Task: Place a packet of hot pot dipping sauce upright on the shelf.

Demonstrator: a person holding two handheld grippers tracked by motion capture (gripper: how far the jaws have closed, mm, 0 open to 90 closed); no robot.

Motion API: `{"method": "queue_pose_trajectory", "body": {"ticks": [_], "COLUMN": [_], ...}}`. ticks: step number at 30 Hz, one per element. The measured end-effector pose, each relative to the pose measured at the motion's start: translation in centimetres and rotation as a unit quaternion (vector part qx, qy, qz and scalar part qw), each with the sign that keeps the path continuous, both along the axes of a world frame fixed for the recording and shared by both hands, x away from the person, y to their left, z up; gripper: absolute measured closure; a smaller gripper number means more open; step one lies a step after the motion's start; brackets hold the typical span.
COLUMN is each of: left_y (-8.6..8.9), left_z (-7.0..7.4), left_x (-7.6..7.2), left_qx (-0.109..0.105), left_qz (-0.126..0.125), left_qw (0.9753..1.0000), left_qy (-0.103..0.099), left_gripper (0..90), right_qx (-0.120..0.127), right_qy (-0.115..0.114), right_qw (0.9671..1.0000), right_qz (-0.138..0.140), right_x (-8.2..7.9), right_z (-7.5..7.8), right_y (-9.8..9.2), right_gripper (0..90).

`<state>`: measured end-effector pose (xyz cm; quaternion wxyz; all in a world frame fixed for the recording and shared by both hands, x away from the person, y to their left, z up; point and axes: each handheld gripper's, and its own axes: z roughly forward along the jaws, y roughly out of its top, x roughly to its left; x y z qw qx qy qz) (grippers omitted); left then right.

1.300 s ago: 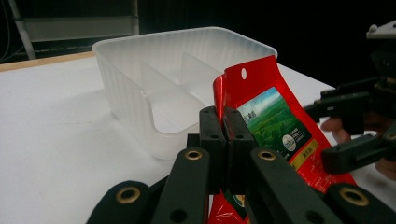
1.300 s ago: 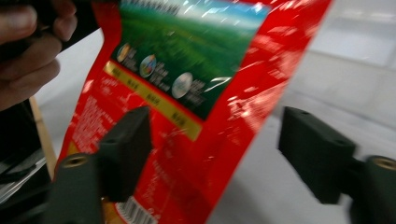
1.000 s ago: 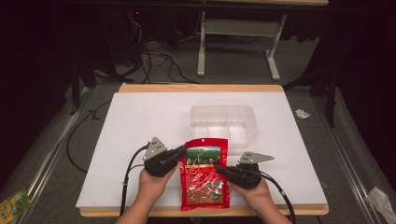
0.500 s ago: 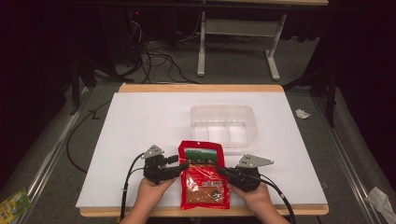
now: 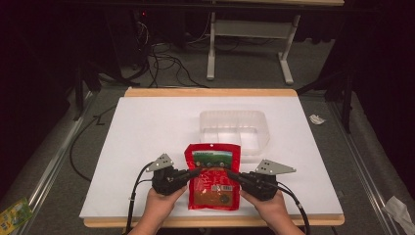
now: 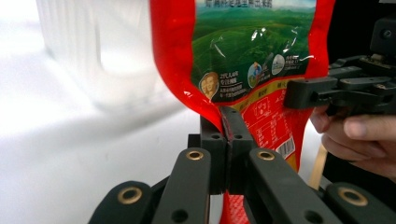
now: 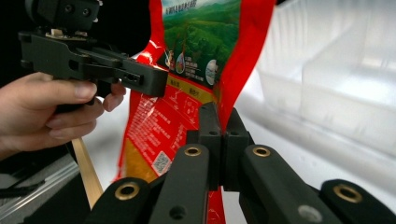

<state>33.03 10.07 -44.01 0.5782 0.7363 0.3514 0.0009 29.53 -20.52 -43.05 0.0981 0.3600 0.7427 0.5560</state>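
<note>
Two grippers, left and right, on red pouch

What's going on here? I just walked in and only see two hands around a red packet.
A person holds a two-jaw gripper in each hand. The left gripper is shut on the left edge of a red food pouch, the right gripper on its right edge. The pouch sits at the near side of the white table, just in front of a clear plastic container, which looks empty. The pouch is not in the container yet.
</note>
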Motion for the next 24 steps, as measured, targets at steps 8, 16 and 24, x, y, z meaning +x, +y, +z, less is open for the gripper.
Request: {"method": "queue_pose_trajectory", "body": {"ticks": [8, 16, 24], "left_y": [-0.9, -2.2, -2.3], "left_z": [1.7, 1.3, 0.6], "left_x": [-0.1, 0.5, 0.2], "left_qx": [0.001, 0.021, 0.025], "left_qz": [0.025, 0.029, 0.024], "left_qw": [0.9968, 0.9937, 0.993], "left_qy": [-0.076, -0.106, -0.113], "left_gripper": [89.8, 89.6, 89.6], "right_qx": [0.005, -0.01, -0.016], "right_qy": [-0.043, -0.055, -0.05], "right_qw": [0.9989, 0.9979, 0.9981], "right_qz": [-0.016, -0.033, -0.033], "right_x": [-0.2, 0.6, 0.5], "right_z": [1.7, 1.3, 0.7], "right_y": [-0.1, -1.0, -1.2], "right_gripper": [90.0, 90.0, 89.9]}}
